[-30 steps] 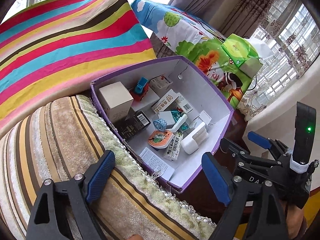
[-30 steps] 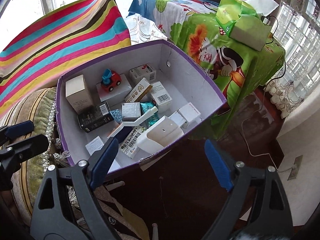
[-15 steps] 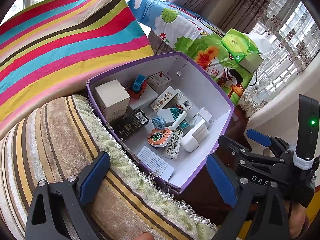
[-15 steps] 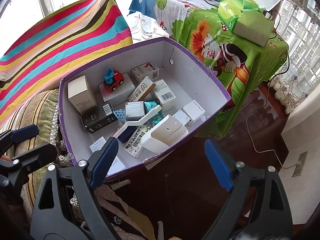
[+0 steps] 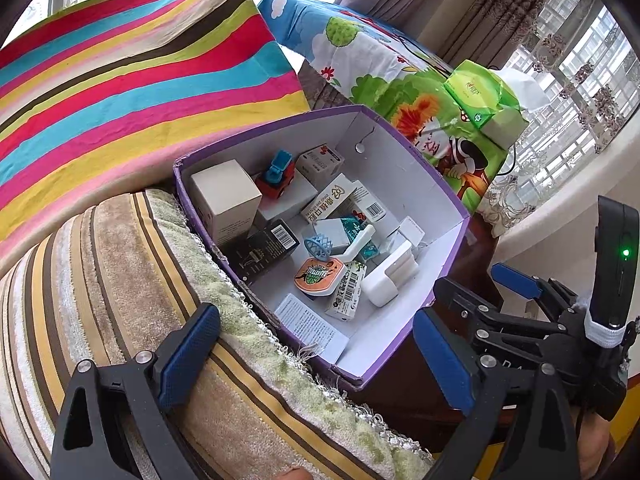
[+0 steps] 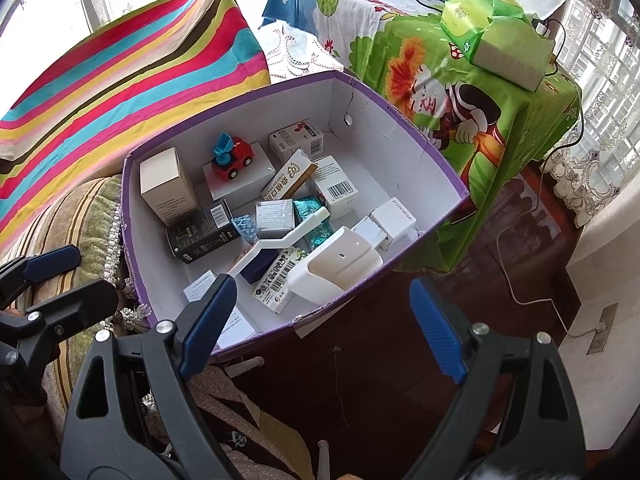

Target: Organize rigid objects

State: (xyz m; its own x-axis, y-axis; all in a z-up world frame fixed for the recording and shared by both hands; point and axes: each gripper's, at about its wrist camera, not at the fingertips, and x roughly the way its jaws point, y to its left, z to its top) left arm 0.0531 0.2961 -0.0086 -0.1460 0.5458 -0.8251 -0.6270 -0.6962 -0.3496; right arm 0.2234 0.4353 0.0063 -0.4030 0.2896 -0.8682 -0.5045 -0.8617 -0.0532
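A purple-rimmed white cardboard box sits tilted against a striped sofa arm and holds several small items. Inside are a red and blue toy car, a tall white carton, a black carton, an orange tin and a white plastic holder. My left gripper hovers open over the box's near corner and the sofa arm. My right gripper stands open in front of the box's near rim. Both are empty.
A rainbow-striped cushion lies behind the box. The sofa arm has a fringed cover. To the right stands a table under a cartoon cloth with a green tissue pack. Dark wooden floor with a white cable lies below.
The left gripper's jaws have spread a little wider. Both hands stay over the same spot and the box's contents have not moved.
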